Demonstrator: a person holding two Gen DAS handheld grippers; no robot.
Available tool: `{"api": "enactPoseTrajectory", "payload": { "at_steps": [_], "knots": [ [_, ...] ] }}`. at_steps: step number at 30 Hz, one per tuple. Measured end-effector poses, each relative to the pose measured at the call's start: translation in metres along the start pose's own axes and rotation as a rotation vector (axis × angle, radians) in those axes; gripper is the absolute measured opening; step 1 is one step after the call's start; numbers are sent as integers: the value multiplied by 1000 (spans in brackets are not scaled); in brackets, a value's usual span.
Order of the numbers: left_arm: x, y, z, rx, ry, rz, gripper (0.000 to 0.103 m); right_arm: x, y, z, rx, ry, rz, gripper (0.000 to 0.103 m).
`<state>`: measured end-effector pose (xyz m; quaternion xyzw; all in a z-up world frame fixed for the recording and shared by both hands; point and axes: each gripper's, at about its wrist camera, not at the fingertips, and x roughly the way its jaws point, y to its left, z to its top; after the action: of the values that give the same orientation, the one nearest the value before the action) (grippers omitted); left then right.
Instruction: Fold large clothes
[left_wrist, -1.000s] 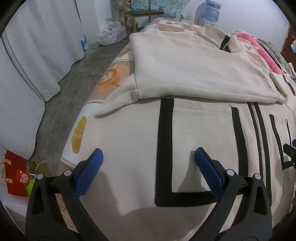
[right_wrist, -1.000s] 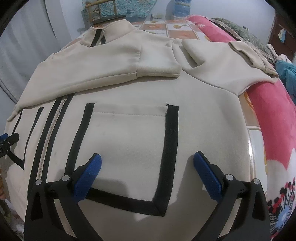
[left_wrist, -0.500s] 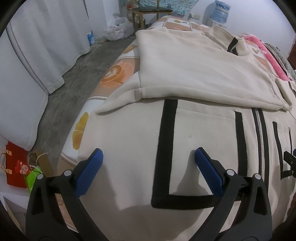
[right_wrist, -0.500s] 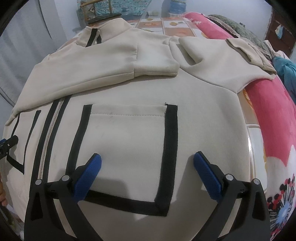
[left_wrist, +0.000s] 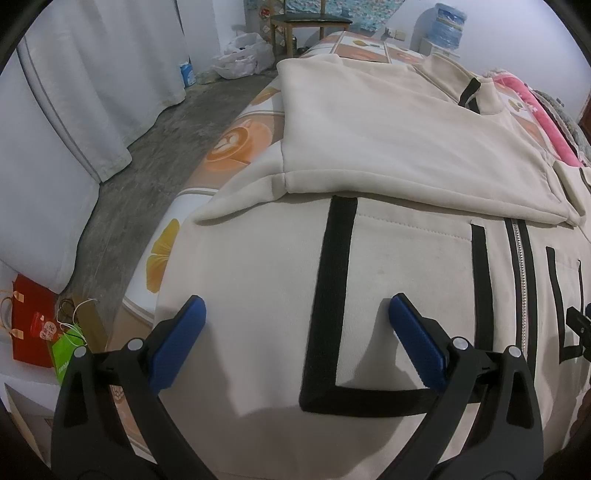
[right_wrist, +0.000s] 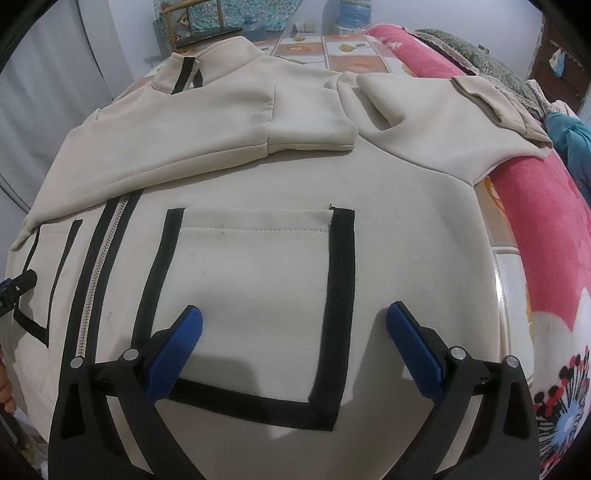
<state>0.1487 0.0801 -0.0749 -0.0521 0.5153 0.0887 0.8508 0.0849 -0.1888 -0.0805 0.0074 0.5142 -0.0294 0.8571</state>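
A cream zip jacket (left_wrist: 388, 147) with black-trimmed pockets lies front up on a bed, both sleeves folded across its chest. My left gripper (left_wrist: 295, 314) hangs open above the hem, straddling the left pocket's black trim (left_wrist: 332, 295). In the right wrist view the jacket (right_wrist: 258, 177) fills the frame. My right gripper (right_wrist: 293, 325) is open over the right pocket (right_wrist: 251, 280), its fingers on either side of the pocket's right trim. Nothing is between either pair of fingers. Each gripper's tip shows at the other view's edge.
The bed has an orange-patterned sheet (left_wrist: 236, 136) on the left and a pink flowered blanket (right_wrist: 535, 229) on the right. Grey floor (left_wrist: 147, 155), white curtains (left_wrist: 92, 92), a red bag (left_wrist: 31, 325), a wooden table (left_wrist: 310, 26) and a water bottle (left_wrist: 448, 26) surround it.
Both grippers have moved slightly forward and up over the jacket's hem, staying open. The jacket has not moved.
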Motion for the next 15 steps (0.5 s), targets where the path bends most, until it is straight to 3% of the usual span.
{"api": "enactPoseTrajectory", "payload": {
  "at_steps": [15],
  "knots": [
    [0,1,0,0,0,0,97,0,0,-1,-1,-8,1,97]
  ]
}}
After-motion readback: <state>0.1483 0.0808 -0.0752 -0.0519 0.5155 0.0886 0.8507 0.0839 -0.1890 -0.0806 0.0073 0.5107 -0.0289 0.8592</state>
